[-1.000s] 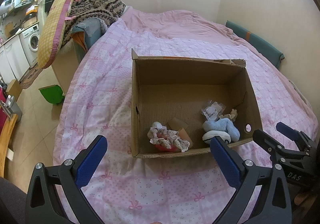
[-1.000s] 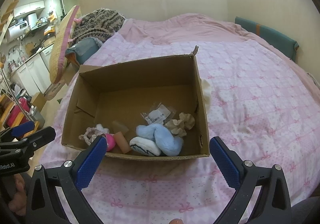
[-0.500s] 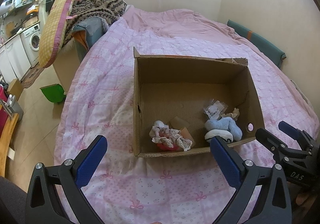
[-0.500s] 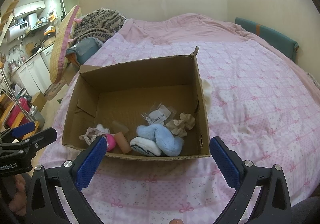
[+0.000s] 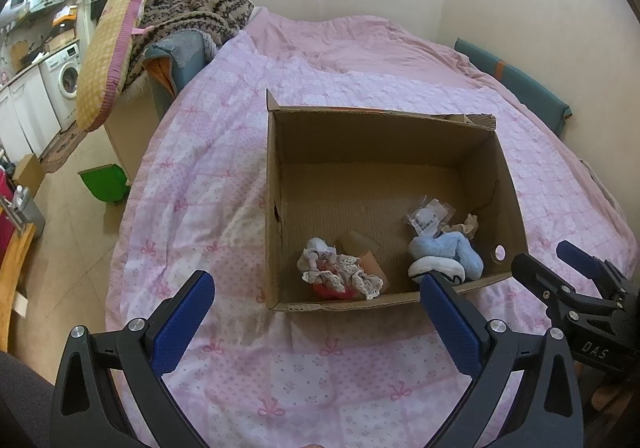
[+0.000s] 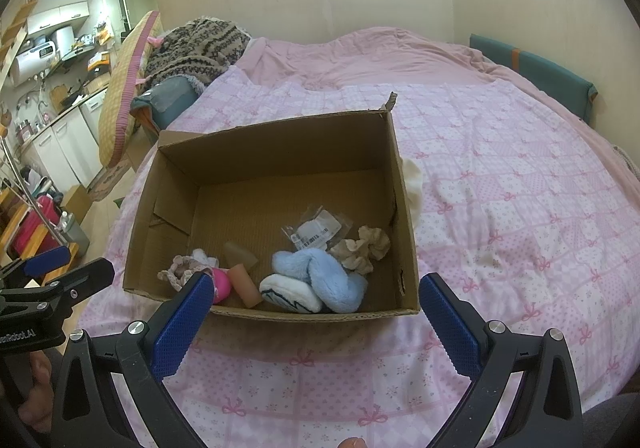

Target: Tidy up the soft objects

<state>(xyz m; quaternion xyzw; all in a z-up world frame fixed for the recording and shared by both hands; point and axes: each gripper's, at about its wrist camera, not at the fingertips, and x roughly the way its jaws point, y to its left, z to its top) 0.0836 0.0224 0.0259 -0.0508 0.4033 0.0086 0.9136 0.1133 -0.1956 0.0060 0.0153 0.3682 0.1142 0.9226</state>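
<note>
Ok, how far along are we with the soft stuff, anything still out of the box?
Mostly done, it seems: the blue plush, beige scrunchie and lacy pink item lie in the cardboard box. Nothing in hand: left gripper and right gripper are open and empty. Possibly left: a cream cloth beside the box's right wall.

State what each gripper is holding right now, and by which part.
Nothing is held. The left gripper and the right gripper are both open and empty, short of the cardboard box where the soft items lie.
</note>
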